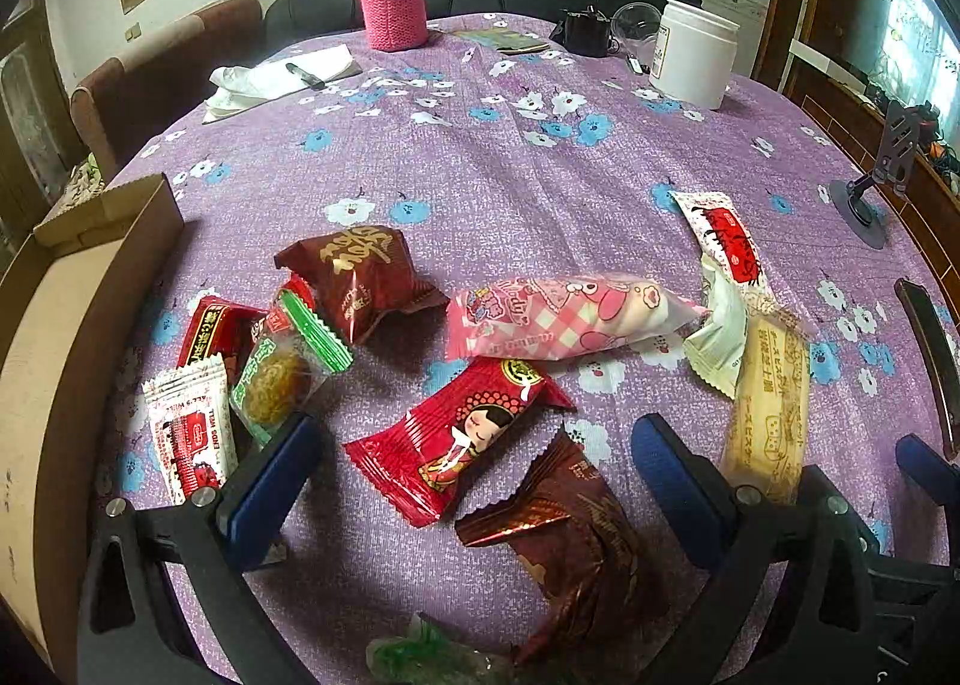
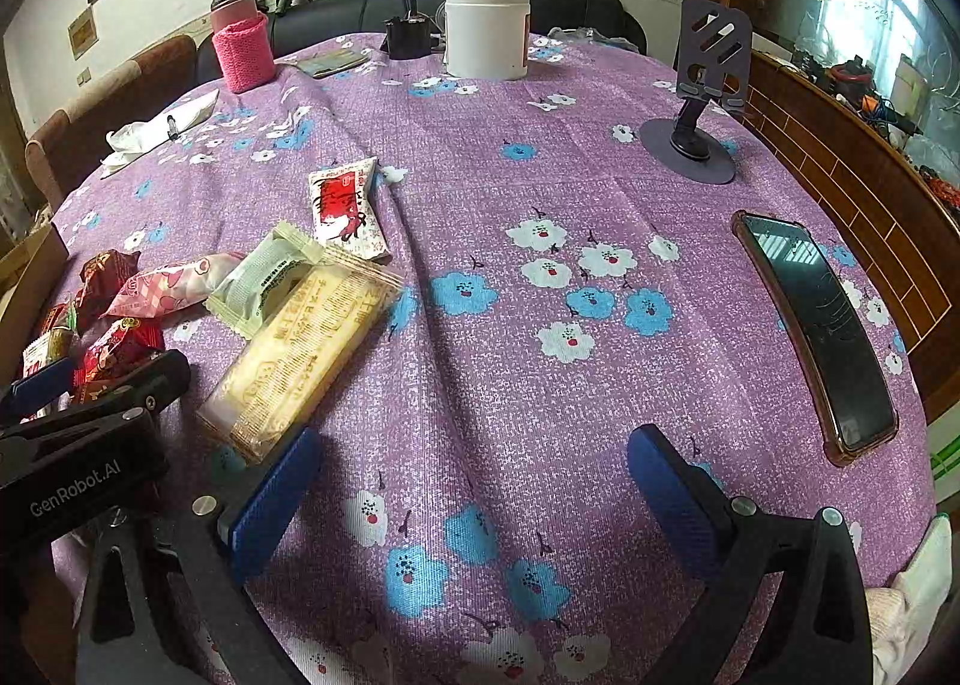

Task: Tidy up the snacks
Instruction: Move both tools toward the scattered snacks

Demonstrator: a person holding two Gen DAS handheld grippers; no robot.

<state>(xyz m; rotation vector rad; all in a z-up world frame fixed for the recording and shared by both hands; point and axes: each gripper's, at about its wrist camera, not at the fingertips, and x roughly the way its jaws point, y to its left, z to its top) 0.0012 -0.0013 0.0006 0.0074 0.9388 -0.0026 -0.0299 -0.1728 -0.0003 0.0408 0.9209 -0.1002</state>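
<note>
Left gripper (image 1: 474,463) hovers low over the snack pile, fingers spread wide and holding nothing. Between the fingers lie a red cartoon-print packet (image 1: 459,445) and a crumpled brown wrapper (image 1: 576,541), neither one touched. Just beside the left finger: a clear pack with green edge (image 1: 288,361), a white-and-red sachet (image 1: 189,430) and a dark red packet (image 1: 216,331). Further off, a second brown wrapper (image 1: 360,277), a pink checked packet (image 1: 564,316), another white-and-red sachet (image 2: 348,205), a pale green pack (image 2: 270,277) and a long yellow biscuit pack (image 2: 294,355), partly overlapping each other. Cardboard box (image 1: 66,325) sits at the counter's left edge. Right gripper (image 2: 474,481) is released too, fingers wide apart over bare purple floral cloth (image 2: 510,193), yellow pack just beside its left finger. Phone (image 2: 822,331) lies well to the right, phone stand (image 2: 696,109) behind it, white tub (image 2: 486,31) and pink-sleeved flask (image 2: 240,43) at the far side.
</note>
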